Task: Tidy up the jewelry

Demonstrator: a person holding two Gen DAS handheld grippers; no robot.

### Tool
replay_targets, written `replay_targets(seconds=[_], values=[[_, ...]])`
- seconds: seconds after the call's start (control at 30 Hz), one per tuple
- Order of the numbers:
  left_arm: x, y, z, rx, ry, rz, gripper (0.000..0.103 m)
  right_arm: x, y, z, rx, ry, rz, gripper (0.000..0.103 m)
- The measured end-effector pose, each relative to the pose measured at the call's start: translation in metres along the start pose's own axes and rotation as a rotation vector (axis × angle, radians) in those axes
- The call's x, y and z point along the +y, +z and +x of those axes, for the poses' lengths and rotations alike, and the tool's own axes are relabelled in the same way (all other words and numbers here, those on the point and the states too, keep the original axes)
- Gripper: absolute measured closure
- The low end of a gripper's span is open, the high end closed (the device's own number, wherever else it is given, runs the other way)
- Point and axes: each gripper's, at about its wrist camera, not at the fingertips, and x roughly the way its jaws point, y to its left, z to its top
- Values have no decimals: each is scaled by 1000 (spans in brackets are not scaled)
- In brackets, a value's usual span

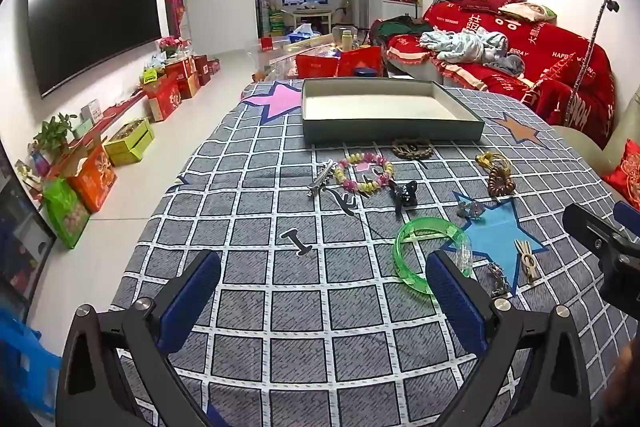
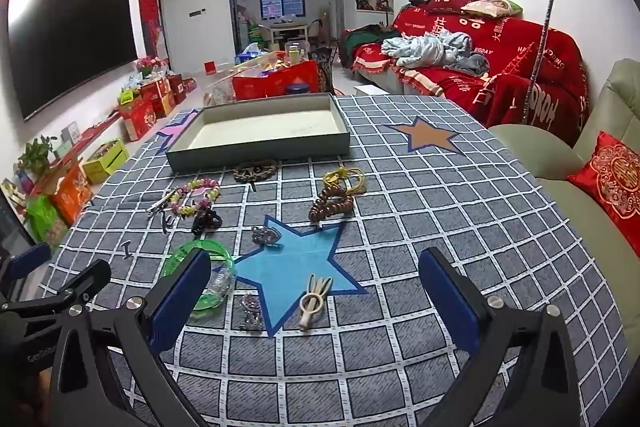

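- Since nothing's been picked up yet, both the left gripper (image 1: 320, 291) and the right gripper (image 2: 316, 291) hang over the tabletop (image 2: 420, 211) with jaws spread wide and empty.
- Jewelry is scattered ahead of the jaws, and the grey tray (image 2: 256, 147) sits empty beyond all of it.
- Green bangle (image 1: 430, 253) lies flat, just ahead of the left jaws' right finger – looks like rigid, slick plastic, so I'd pinch across the band at one edge instead of squeezing the whole ring.
- Cream hair clip (image 2: 314, 301) is right in front of the right jaws, on the blue star. Light and stiff, probably; grab it across the narrow middle.
- Brown bead bracelet (image 2: 332, 205) and the pastel flower bracelet (image 1: 364, 173) are further ahead – floppy strung stuff, likely to sag and swing, so bunch a section.
- Small silvery pieces (image 2: 251, 313) near the left finger of the right jaws look fiddly; can't tell what they are.
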Motion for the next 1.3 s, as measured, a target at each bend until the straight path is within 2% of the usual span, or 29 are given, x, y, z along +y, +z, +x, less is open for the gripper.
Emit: replay_targets(seconds=[0.17,0.27,0.4,0.63,1.3], values=[[10,-1,3,17,-36,7,0,6,3,3,2,-13,6,0],[12,-7,-8,-23,-4,-3,0,3,3,-5,-13,3,8,0],[2,-1,-8,-27,35,18,0,4,4,-10,-26,7,3,0],[5,1,-12,-45,42,8,0,3,3,-11,-31,13,6,0],[2,1,-10,-33,37,17,0,7,3,-10,-47,13,-20,0]])
